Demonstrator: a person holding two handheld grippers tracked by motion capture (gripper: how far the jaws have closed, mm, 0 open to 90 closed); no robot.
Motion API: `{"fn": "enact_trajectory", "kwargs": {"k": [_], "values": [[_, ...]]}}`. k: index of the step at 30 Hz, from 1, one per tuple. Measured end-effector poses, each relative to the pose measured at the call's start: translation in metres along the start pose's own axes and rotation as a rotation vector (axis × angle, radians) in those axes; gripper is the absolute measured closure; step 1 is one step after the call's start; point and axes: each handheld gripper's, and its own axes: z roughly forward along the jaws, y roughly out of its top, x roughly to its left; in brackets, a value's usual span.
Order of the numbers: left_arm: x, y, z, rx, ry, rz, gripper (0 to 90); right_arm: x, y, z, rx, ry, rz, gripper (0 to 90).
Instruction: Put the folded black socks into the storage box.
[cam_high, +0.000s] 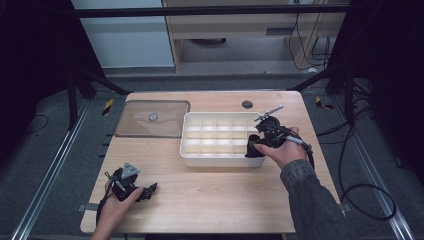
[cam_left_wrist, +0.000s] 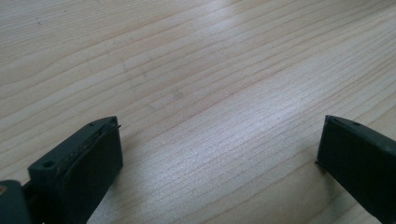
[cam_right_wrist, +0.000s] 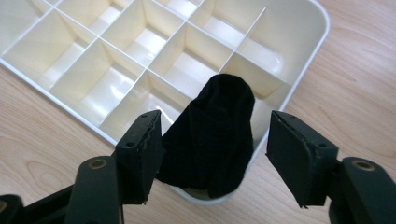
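Meanwhile, your right claw (cam_right_wrist: 214, 154) stands released around a black cloth (cam_right_wrist: 212, 140) draped in the near corner compartment of the white divider tray (cam_high: 192, 155). Your left claw (cam_left_wrist: 219, 154), also released, rests on the bare table (cam_high: 210, 190), well apart; a clear lid (cam_high: 150, 119) lies beside the tray.

Dim, dark-edged high view; soft glare on wood.

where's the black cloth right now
In the right gripper view, the black rolled cloth sits in the white divided plastic tray's near corner compartment, between the open right gripper.
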Motion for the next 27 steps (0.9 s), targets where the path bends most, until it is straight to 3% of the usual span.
{"fn": "enact_trajectory", "kwargs": {"k": [9,11,17,22,27], "values": [[0.000,0.000,0.000,-0.003,-0.001,-0.002,0.0,-0.022,0.011,-0.020,-0.006,-0.008,0.024,24.9],[0.000,0.000,0.000,-0.002,0.000,-0.002,0.0,-0.027,0.015,-0.025,0.001,-0.005,0.023,40.7],[0.000,0.000,0.000,-0.003,-0.001,0.000,0.0,-0.035,0.020,-0.034,0.039,0.021,0.020,71.0],[0.000,0.000,0.000,-0.003,0.000,0.000,0.0,-0.035,0.023,-0.032,0.064,0.028,0.023,84.0],[0.000,0.000,0.000,-0.003,0.000,0.000,0.0,-0.036,0.031,-0.031,0.078,0.031,0.042,88.4]]}}
